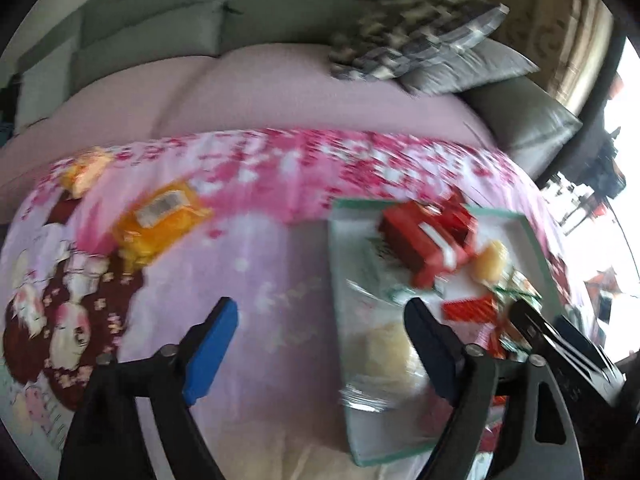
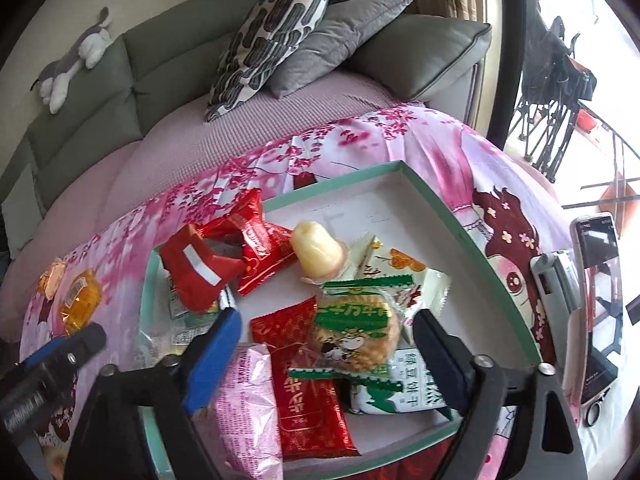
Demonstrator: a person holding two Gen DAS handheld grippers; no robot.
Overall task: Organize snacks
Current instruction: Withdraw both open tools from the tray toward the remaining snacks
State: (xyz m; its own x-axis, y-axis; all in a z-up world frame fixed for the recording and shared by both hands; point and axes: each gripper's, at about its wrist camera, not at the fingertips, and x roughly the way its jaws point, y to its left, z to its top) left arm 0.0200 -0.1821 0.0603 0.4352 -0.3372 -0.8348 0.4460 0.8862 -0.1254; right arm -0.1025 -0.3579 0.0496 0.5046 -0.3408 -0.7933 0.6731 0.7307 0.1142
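A white box with a teal rim lies on the pink printed cloth and holds several snacks: a round cracker packet, a long red packet, a pink packet, a jelly cup and folded red wrappers. My right gripper hangs open above the cracker packet, its pads clear of it. My left gripper is open over the bare cloth at the left rim of the box, with nothing in it. An orange packet and a small orange wrapper lie outside the box, far left.
A phone on a stand sits right of the box. Behind the cloth is a grey sofa with a pink cover, pillows and a plush toy. One of the left gripper's fingers shows left of the box.
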